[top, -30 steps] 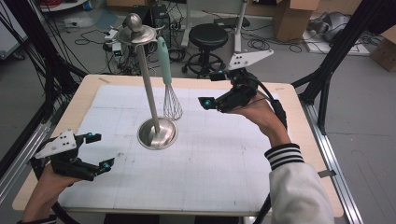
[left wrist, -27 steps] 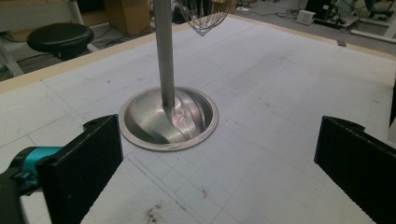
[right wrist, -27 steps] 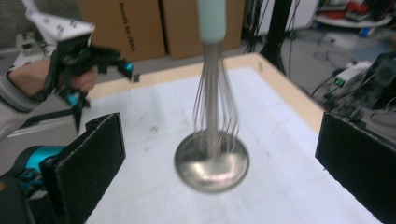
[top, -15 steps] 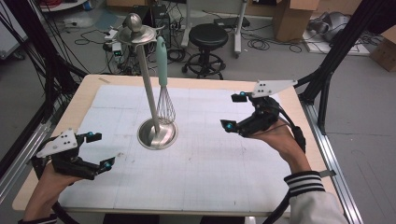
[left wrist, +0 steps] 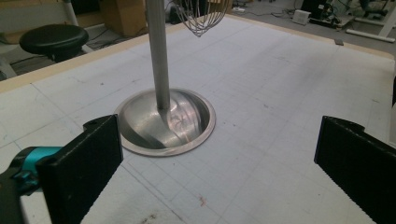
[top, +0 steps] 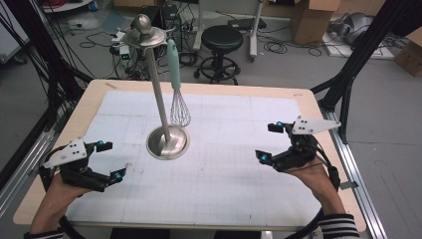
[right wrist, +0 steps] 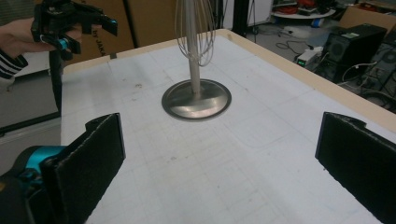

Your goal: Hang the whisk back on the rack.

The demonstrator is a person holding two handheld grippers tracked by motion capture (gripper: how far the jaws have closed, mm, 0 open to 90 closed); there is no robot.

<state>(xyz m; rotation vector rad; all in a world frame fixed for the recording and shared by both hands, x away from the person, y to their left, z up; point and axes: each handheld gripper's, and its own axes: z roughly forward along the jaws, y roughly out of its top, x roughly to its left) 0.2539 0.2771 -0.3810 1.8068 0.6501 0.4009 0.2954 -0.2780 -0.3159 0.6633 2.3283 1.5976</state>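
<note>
A steel stand (top: pixel 168 142) with a round base and a tall pole stands left of the table's middle. A whisk (top: pixel 175 74) with a mint-green handle hangs from the stand's top disc, its wire head just above the mat. My left gripper (top: pixel 112 160) is open near the front left corner, with nothing between its jaws. My right gripper (top: pixel 266 142) is open at the right side, well apart from the whisk. In the left gripper view the stand's base (left wrist: pixel 166 121) lies ahead between the wide-spread jaws. The right gripper view shows the base (right wrist: pixel 196 99) and the whisk wires (right wrist: pixel 198 32) farther off.
A white gridded mat (top: pixel 234 174) covers the wooden table (top: pixel 318 107). Behind the table stand a black stool (top: pixel 223 40), cables and cardboard boxes. Black frame legs (top: pixel 348 74) flank the table's right side.
My right gripper has drawn back from beside the whisk to the table's right front, still open. The left gripper and the stand have stayed put.
</note>
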